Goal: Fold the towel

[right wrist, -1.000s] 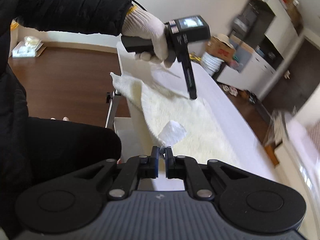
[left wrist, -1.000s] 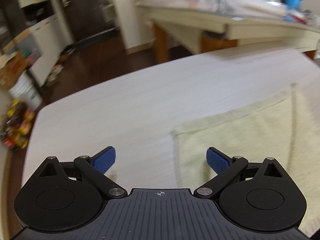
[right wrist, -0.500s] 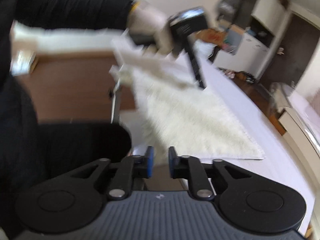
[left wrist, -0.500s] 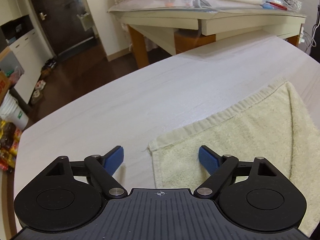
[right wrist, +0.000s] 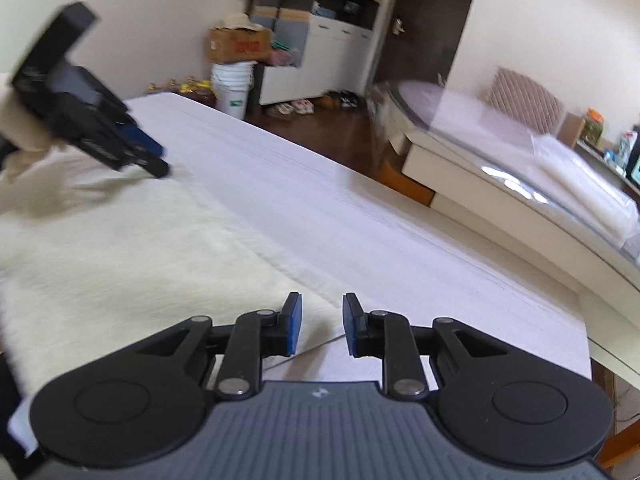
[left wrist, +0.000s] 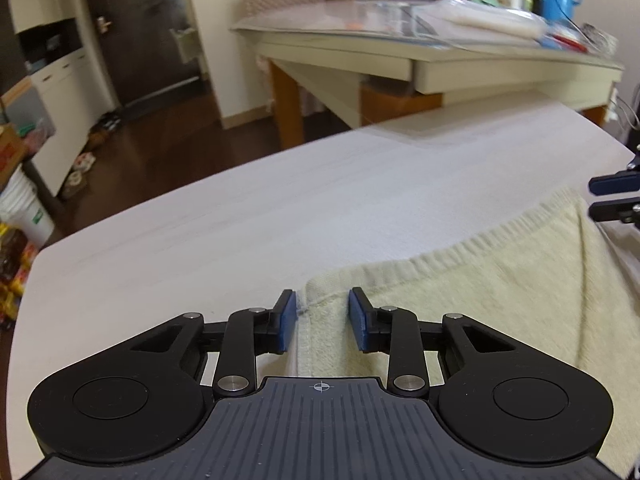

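Pale wood-grain tabletop [left wrist: 248, 216] fills both wrist views, with a cream terry towel [left wrist: 480, 276] spread flat on it and a glass-topped dining table [left wrist: 420, 44] standing beyond on the dark floor. From the left wrist, the left tongs [left wrist: 323, 320] sit low at one corner of the towel, blue pads parted with the hemmed corner lying between them (not pinched, a gap shows on each side). At that view's right edge the right tongs' [right wrist: 322, 322] blue tips appear just past the towel's other far corner. From the right wrist, those tongs are likewise released, straddling the towel's edge where it meets the bare tabletop. A white bucket [right wrist: 232, 88] and a cardboard box [right wrist: 238, 44] stand by the far wall.
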A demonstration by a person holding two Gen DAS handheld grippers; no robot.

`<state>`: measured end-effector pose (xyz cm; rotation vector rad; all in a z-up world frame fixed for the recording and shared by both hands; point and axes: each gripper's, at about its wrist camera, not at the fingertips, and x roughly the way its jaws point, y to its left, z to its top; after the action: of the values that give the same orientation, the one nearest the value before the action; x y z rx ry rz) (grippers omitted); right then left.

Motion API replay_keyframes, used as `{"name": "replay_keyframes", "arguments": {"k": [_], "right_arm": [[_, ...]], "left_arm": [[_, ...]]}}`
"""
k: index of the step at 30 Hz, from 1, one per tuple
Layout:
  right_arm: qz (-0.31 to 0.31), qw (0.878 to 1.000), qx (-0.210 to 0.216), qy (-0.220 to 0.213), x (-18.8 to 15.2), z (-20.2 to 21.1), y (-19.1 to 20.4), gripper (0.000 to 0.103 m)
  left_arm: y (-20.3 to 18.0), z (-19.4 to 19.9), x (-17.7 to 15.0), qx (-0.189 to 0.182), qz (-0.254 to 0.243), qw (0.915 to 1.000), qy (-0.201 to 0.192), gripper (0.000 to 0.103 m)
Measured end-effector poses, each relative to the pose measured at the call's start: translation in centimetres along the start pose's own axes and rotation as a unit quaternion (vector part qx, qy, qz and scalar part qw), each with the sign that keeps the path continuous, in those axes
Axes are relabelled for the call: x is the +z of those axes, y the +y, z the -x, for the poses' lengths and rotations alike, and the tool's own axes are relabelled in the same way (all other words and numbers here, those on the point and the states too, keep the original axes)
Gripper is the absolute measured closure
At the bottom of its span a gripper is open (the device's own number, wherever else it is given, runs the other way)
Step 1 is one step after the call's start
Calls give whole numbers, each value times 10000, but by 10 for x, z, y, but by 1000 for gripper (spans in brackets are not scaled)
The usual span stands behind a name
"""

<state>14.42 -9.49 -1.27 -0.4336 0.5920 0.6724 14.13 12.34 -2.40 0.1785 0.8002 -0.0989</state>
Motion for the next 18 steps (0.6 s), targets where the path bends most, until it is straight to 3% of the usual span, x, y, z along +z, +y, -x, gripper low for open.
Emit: {"name": "replay_keyframes", "arguments": {"k": [7,9,18], "right_arm": [[198,9997,86,125,-1,-16,-7,77],[309,9995,56,99,-3,-17,-6,72],[819,9965,141,-25,3,-28,9,73]], "left_arm": [[13,-13,10,335,109,9994,-37,70],[18,-16,12,469,193,9987,-38,70],[32,-22,12,1038,366,9939,19,69]]}}
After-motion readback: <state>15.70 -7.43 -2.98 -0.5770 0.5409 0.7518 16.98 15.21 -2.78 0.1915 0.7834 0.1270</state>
